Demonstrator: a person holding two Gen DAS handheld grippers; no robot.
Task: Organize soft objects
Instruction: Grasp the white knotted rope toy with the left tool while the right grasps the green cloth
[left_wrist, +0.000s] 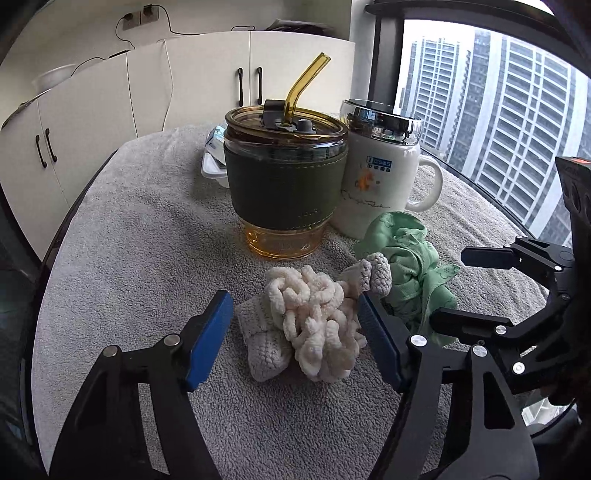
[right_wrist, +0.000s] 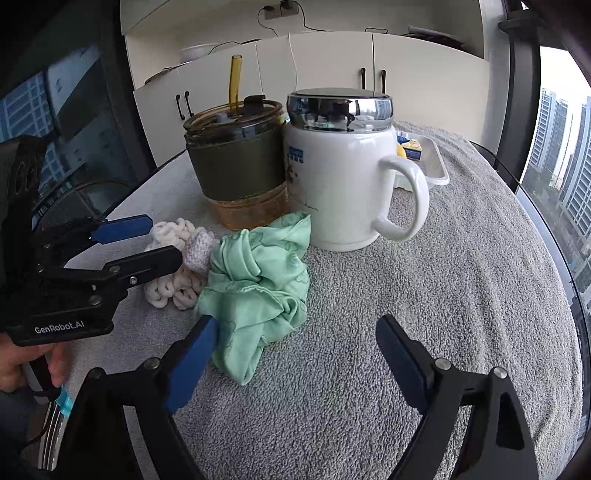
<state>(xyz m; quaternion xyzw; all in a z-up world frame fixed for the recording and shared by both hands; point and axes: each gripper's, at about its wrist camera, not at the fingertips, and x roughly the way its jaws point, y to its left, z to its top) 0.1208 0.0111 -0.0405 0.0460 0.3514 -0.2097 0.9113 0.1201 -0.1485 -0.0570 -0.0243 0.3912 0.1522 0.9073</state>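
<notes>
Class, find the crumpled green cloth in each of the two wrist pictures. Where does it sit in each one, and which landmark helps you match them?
Left wrist view: the green cloth lies right of centre, in front of the white mug.
Right wrist view: the green cloth lies centre-left, beside the mug's base.
Shared landmark: the white mug with its shiny lid.

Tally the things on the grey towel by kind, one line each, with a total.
Soft items: 2, the cream knitted bundle and the green cloth.
Drinking vessels: 2, the amber tumbler with straw and the white lidded mug.
Plastic trays: 1, the clear tray behind the mug.
Total: 5.
</notes>
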